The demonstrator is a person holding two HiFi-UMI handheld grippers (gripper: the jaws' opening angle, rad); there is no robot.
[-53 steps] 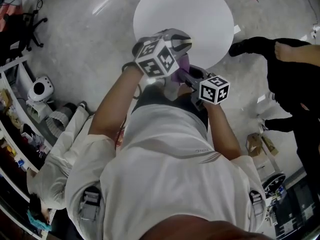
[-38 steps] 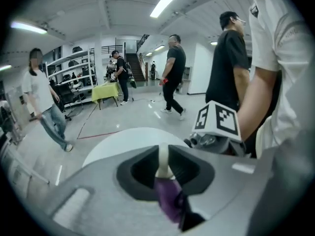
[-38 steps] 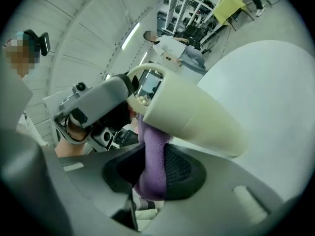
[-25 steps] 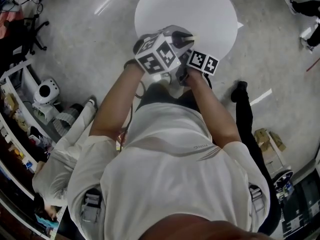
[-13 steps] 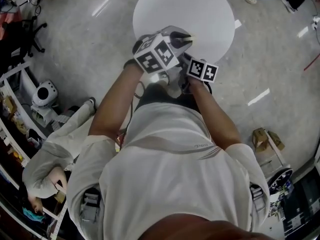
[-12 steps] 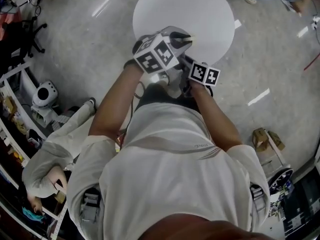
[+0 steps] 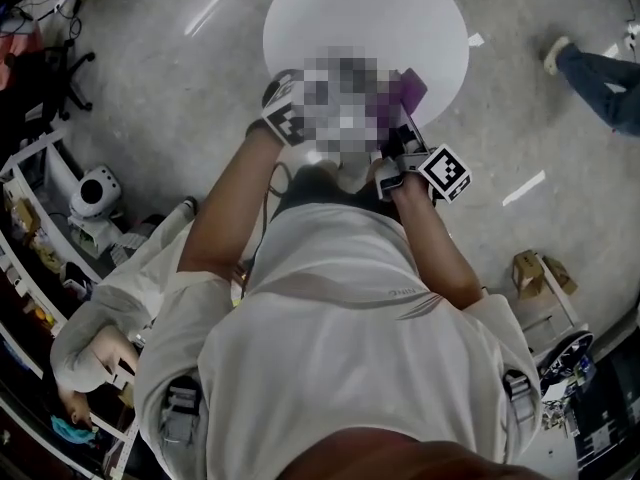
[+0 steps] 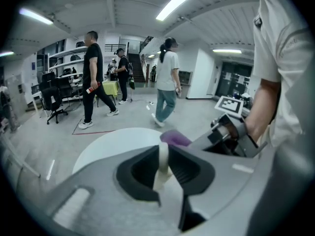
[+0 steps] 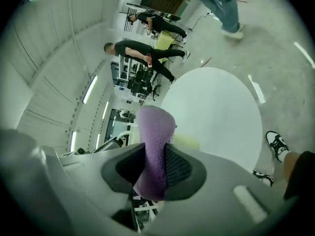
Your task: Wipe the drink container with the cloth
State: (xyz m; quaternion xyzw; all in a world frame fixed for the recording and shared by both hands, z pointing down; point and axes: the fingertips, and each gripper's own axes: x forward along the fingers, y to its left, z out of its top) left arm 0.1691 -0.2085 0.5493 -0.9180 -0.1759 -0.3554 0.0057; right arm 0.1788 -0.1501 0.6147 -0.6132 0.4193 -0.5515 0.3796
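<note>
Two grippers: left gripper [image 8: 165, 168] and right gripper [image 9: 155, 170] meet close together above the near edge of the round table [image 7: 330, 8].
Left jaws: clenched on a thin pale strip, probably an edge or handle of the drink container [image 8: 162, 162]; the rest of it is hidden.
Right jaws: grasping the purple cloth [image 9: 156, 132], which sticks out past the tips.
Why so: one tool likely steadies the container while the other brings the cloth's free end just beside it for rubbing.
Arms: both forearms [image 7: 225, 208] bent inward ahead of the chest; the right marker cube [image 7: 445, 173] faces upward.
</note>
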